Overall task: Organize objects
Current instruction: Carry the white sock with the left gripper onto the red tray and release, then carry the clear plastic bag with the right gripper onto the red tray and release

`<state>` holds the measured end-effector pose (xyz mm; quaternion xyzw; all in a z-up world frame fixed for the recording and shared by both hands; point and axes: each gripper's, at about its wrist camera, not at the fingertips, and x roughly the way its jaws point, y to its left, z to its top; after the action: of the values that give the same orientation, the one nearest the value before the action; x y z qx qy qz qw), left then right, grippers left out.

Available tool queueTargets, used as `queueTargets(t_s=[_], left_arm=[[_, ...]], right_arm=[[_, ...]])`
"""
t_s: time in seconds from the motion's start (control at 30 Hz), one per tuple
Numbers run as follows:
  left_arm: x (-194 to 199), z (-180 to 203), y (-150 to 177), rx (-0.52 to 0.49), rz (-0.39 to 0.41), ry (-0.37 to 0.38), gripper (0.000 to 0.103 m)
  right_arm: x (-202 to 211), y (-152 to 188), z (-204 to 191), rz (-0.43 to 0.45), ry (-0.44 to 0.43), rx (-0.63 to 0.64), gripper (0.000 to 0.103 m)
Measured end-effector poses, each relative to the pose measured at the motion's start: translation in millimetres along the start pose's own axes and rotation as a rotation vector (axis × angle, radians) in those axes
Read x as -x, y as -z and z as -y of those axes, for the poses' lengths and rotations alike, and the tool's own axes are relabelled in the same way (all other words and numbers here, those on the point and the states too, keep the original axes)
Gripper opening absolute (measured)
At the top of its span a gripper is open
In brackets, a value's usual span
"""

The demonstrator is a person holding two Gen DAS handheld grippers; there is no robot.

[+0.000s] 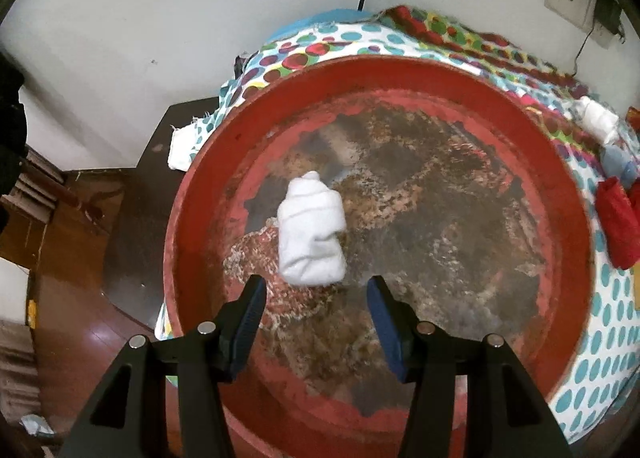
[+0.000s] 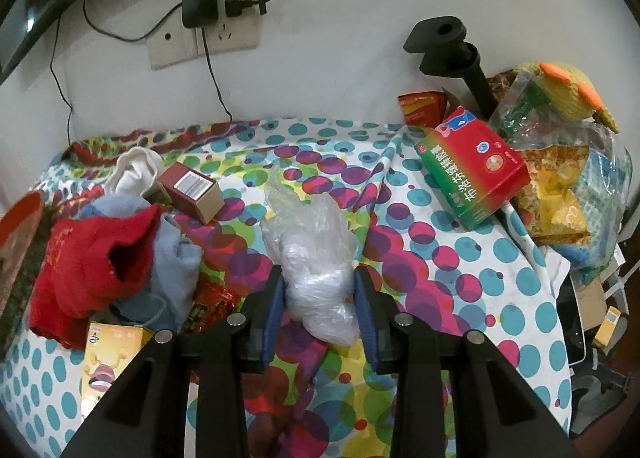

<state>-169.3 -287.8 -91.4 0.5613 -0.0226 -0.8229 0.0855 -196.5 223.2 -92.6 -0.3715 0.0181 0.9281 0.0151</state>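
Left tongs (image 1: 316, 290): released, jaws spread wide, nothing between the blue pads, poised above a round red basin (image 1: 224, 162) with a worn, mottled brown floor. White rolled sock (image 1: 312, 230): lying loose on the basin floor, left of centre, just ahead of the left tongs and apart from both pads. Basin: standing on a table draped in a polka-dot cloth (image 1: 608, 322), beside a white wall. Seen past the basin's right rim in the left wrist view: a second white roll (image 1: 598, 120), a pale blue piece and a red piece of fabric (image 1: 618, 226). Right tongs (image 2: 319, 300): clenched on a crumpled clear plastic bag (image 2: 312, 250), both pads pressing its sides, the bag bulging above and below the grip over the cloth. Left of the bag in the right wrist view: a red knitted sock (image 2: 92, 266) lying over a light blue cloth (image 2: 176, 266), a white sock (image 2: 134, 170), a small maroon box (image 2: 192, 190), a yellow box (image 2: 108, 358) at the table's near edge. Right of the bag: a red-and-green carton (image 2: 472, 166), tilted, leaning against a heap of snack packets and plastic bags. Wall behind: a socket plate (image 2: 204, 38) with a black adapter plugged in.
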Motion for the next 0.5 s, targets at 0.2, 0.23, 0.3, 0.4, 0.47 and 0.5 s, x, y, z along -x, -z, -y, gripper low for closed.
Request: queueTargets(t_s=[0.2, 0.23, 0.3, 0.4, 0.47, 0.5], left_arm=[[13, 0, 12, 0.033, 0.021, 0.070, 0.054], [14, 1, 13, 0.033, 0.025, 0.071, 0.054], [17, 1, 17, 0.039, 0.030, 0.074, 0.054], [19, -1, 23, 0.058, 0.039, 0.072, 0.054], [21, -3, 27, 0.073, 0.050, 0.052, 0.054], [23, -4, 29, 0.083, 0.059, 0.036, 0.054]], right_arm=[[1, 1, 3, 0.007, 0.008, -0.020, 0.032], [1, 1, 3, 0.008, 0.011, -0.022, 0.032], [1, 1, 3, 0.005, 0.018, -0.023, 0.032], [2, 1, 4, 0.011, 0.033, -0.026, 0.032], [2, 1, 4, 0.010, 0.045, -0.026, 0.032], [1, 1, 4, 0.008, 0.049, -0.025, 0.032]])
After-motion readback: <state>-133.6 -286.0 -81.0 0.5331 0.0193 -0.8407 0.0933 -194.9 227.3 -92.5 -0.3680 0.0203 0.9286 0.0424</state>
